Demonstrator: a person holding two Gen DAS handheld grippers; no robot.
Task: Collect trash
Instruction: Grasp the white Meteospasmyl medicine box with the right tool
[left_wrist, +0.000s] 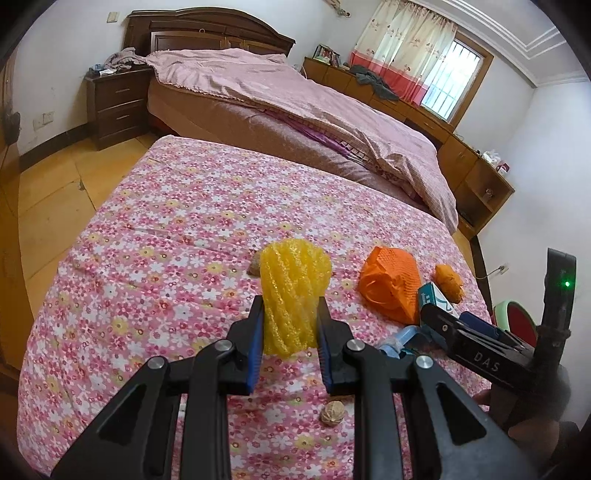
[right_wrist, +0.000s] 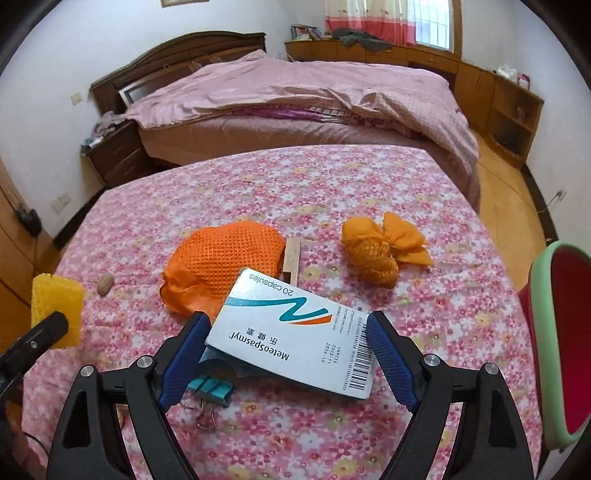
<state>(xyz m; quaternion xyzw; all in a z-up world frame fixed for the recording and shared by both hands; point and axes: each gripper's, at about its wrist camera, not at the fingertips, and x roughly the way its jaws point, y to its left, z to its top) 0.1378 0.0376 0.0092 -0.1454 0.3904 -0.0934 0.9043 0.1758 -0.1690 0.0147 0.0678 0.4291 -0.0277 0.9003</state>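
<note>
Between our right gripper (right_wrist: 286, 354) fingers, spread wide and not pressing, lies the capsule box (right_wrist: 291, 336) on the floral cloth (right_wrist: 332, 177). Our left gripper (left_wrist: 290, 334) clamps the yellow foam sleeve (left_wrist: 293, 291). Next we close on the box, then carry both to the bin (right_wrist: 561, 332).

Left hand-held gripper (left_wrist: 290, 325) clamped on yellow foam net (left_wrist: 293, 295) w/ orange mesh bag (left_wrist: 391, 282) to right.

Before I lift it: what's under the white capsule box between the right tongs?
Under the capsule box, a teal binder clip pokes out at its near-left edge on the floral cloth. Whatever else the box covers is hidden.
</note>
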